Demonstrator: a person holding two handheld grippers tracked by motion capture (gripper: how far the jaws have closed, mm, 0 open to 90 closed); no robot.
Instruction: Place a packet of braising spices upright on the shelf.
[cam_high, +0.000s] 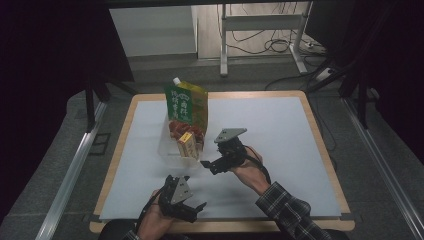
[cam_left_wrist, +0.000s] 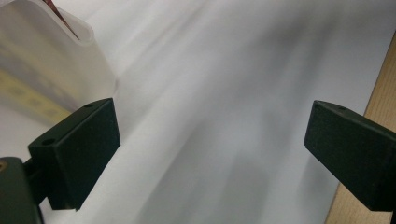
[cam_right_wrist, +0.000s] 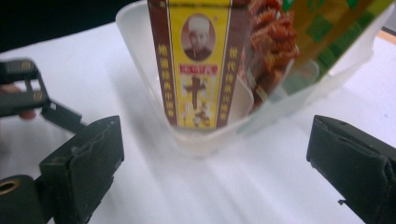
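Observation:
A clear plastic bin stands on the white mat left of centre. In it are a tall green and yellow spouted pouch, a red snack packet and a yellow and brown box. My right gripper is just right of the bin's near corner, open and empty. In the right gripper view its jaws stand wide before the bin, facing the box, the packet and the pouch. My left gripper rests near the front edge, open and empty.
The white mat covers a wooden table with its wood rim showing all round. The bin's rounded corner sits at the upper left of the left gripper view. Behind the table are a white desk frame and floor cables.

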